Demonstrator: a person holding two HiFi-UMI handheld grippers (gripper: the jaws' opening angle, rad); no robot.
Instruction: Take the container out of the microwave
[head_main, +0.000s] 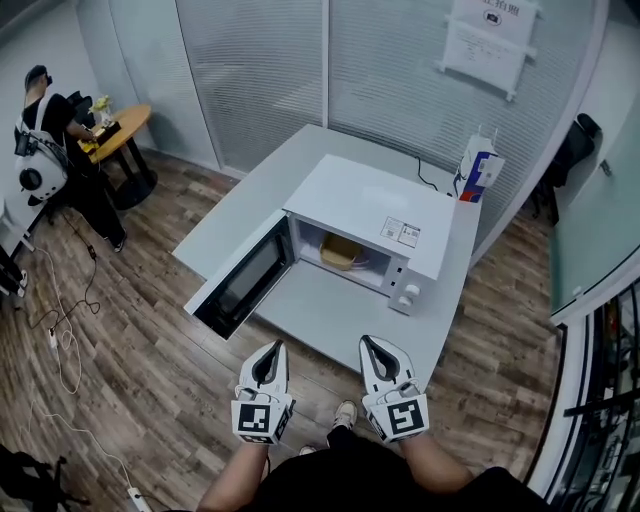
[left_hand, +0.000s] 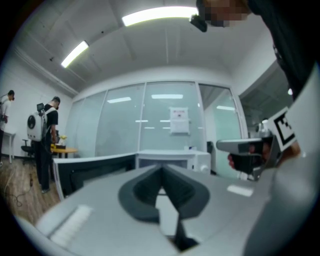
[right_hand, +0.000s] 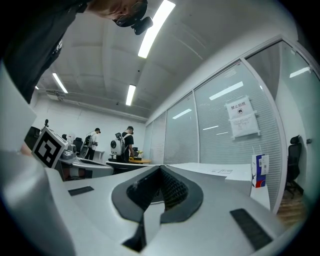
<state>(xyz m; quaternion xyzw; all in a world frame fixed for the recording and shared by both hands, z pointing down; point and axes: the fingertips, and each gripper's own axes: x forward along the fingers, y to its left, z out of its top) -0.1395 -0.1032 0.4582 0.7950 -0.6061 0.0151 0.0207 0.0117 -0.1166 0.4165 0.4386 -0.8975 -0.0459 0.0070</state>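
Smooth white microwave (head_main: 365, 205), glossy dark glass microwave door (head_main: 243, 282), matt pale-grey bench (head_main: 330, 310), wood-grain plank floor (head_main: 140, 340)

Level, jaws together, left gripper (head_main: 277, 348), right gripper (head_main: 368, 343)

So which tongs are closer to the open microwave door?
Left. The left tongs hover in front of the microwave door; the right tongs are farther off to its right.

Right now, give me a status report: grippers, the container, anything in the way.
Left gripper and right gripper both shut, empty, short of the table. Container sits inside the microwave. Door swung open, nothing blocking the opening.
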